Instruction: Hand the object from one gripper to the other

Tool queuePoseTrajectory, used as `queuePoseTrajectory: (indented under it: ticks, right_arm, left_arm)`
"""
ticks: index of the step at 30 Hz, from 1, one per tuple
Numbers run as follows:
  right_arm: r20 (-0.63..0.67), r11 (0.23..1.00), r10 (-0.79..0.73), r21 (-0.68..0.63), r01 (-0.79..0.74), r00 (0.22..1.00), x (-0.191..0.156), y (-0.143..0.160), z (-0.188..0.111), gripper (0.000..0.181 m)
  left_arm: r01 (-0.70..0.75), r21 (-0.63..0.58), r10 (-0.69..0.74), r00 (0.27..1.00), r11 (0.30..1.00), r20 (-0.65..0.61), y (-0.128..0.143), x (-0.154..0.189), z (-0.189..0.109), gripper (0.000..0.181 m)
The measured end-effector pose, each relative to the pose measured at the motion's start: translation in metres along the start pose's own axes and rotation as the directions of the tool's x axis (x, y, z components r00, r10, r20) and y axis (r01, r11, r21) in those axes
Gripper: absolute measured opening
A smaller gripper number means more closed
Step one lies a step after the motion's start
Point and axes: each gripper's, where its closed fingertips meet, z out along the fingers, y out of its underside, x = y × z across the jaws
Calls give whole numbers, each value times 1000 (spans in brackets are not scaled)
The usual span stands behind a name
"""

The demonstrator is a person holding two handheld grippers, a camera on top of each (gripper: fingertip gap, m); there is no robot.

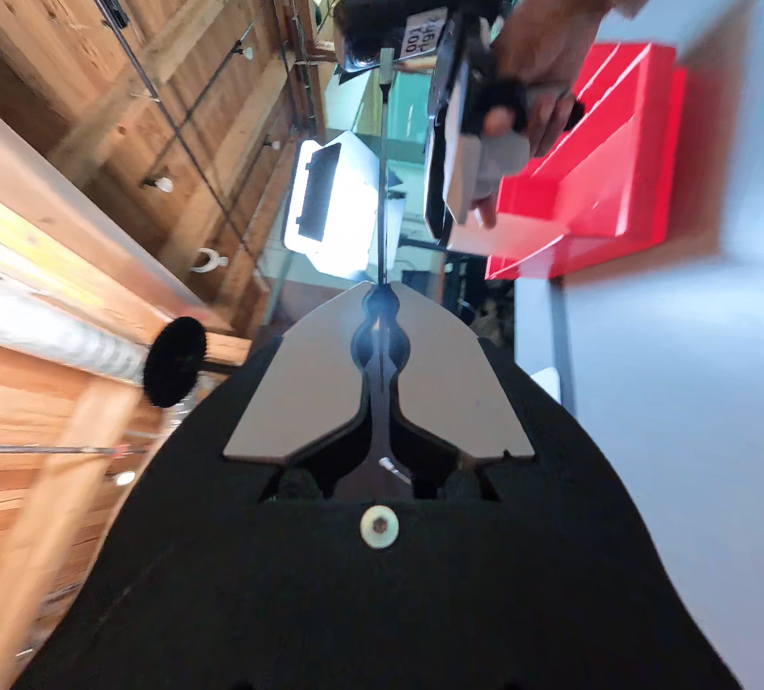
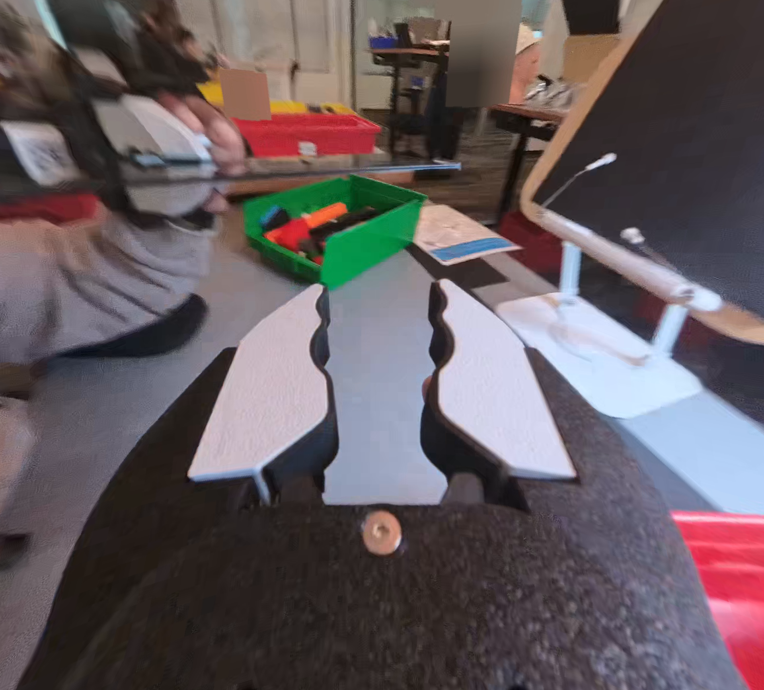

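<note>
A thin dark rod (image 1: 383, 182) with a small silver end runs straight up the middle of the left wrist view, its lower end pinched between the pressed-together fingers of the left gripper (image 1: 382, 289). In the right wrist view the same rod (image 2: 330, 167) lies as a long horizontal line across the middle of the frame, reaching from the blurred left gripper (image 2: 173, 165) at the left edge toward the right. The right gripper (image 2: 378, 289) stands spread with nothing between its fingers, bare grey tabletop (image 2: 380, 401) showing through the gap; the rod lies well above its tips. In the upper right of the left wrist view a hand (image 1: 545, 62) holds the right gripper (image 1: 459, 190), in front of a red bin (image 1: 620, 157). A green bin (image 2: 364, 252) of mixed coloured pieces sits just beyond the right fingertips.
</note>
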Motion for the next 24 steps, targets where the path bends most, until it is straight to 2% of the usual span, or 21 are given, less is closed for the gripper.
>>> queuePoseTrajectory:
  ticks: [1,3,4,6,8,9,12,14,17,18,20,21,22,24]
  right_arm:
    - [136,983,170,49,-178,976,-9,-8,-3,46]
    - [389,894,386,66,-444,836,-28,-22,-6,46]
    - [453,858,448,23,-513,771,-36,-21,-3,44]
    - [491,826,525,-97,-556,695,-52,-8,11,46]
    - [557,808,540,-131,-575,631,-72,-12,20,32]
    - [544,801,551,-131,-584,633,-74,-13,26,18]
    - [495,840,511,-113,-531,703,-72,-9,31,5]
    - [504,853,474,-58,-519,722,-71,-17,28,2]
    - [468,885,402,23,-466,787,-63,-26,21,2]
    - [447,892,375,64,-447,812,-57,-30,17,2]
    - [449,886,342,139,-443,825,-49,-43,2,2]
    - [430,888,334,156,-433,839,-44,-47,-3,1]
    - [404,902,304,170,-398,863,-42,-48,-6,1]
    - [388,925,226,201,-322,893,-47,-50,-7,2]
  left_arm:
    - [-69,-26,70,997,997,21,3,3,2,2]
    - [-190,-74,195,979,979,53,8,10,7,3]
    - [-228,-87,234,970,970,65,10,13,10,3]
    - [-277,-98,283,957,956,62,11,20,14,3]
    - [-308,-105,314,949,946,44,12,29,18,2]
    - [-312,-112,318,947,944,43,13,31,19,2]
    - [-221,-93,228,972,971,65,15,23,17,7]
    - [-132,-73,137,989,989,59,11,18,16,21]
    - [113,-23,-113,994,993,4,11,14,15,32]
    - [216,-1,-216,976,976,-5,13,9,13,27]
    - [420,66,-419,908,905,-31,16,-5,5,27]
    - [535,85,-531,845,840,-66,18,-10,3,24]
    - [652,93,-644,758,752,-105,20,-15,2,25]
    - [852,82,-817,519,516,-251,14,-15,3,27]
